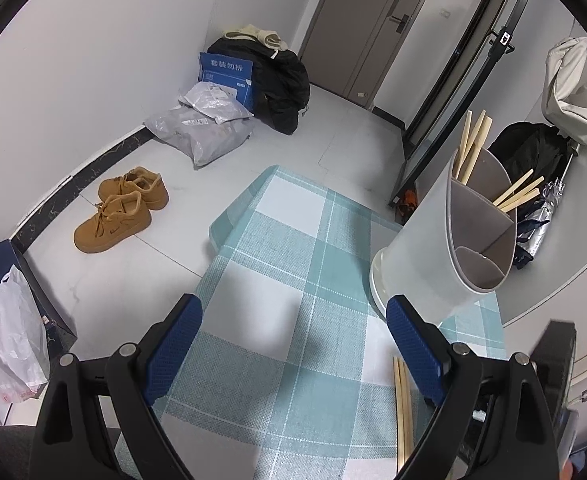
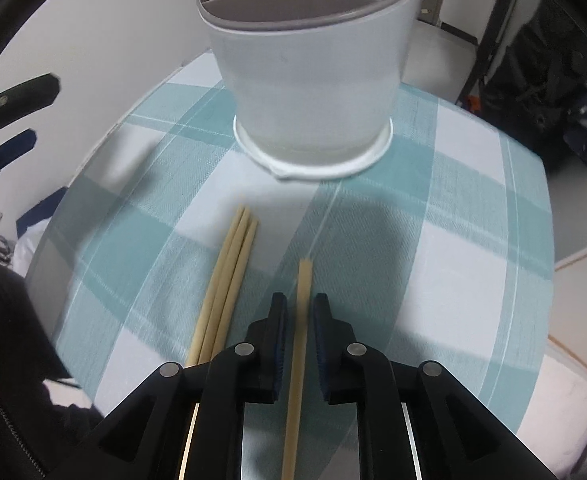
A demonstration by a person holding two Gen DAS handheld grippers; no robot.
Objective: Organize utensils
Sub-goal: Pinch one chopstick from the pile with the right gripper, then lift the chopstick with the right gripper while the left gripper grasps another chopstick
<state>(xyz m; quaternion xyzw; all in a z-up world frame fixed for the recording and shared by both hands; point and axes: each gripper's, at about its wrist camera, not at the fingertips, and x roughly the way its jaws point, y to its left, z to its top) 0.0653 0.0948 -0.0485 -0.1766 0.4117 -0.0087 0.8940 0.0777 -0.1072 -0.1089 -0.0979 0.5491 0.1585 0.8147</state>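
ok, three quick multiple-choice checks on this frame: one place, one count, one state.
1. The lone chopstick lies: A in the holder; B between the jaws of the right gripper; C on the floor.
2. The bundled chopsticks beside it on the checked cloth number: A two; B three; C five.
3. The left gripper is: A shut on a chopstick; B shut on the holder; C open, empty.
B: it runs between the two jaws. B: three tips lie side by side. C: its jaws stand wide apart over bare cloth.

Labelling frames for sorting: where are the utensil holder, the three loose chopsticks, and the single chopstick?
utensil holder (image 2: pixel 309 92): right wrist view, front wall.
three loose chopsticks (image 2: pixel 229 276): right wrist view, mid-shafts.
single chopstick (image 2: pixel 304 280): right wrist view, upper shaft.
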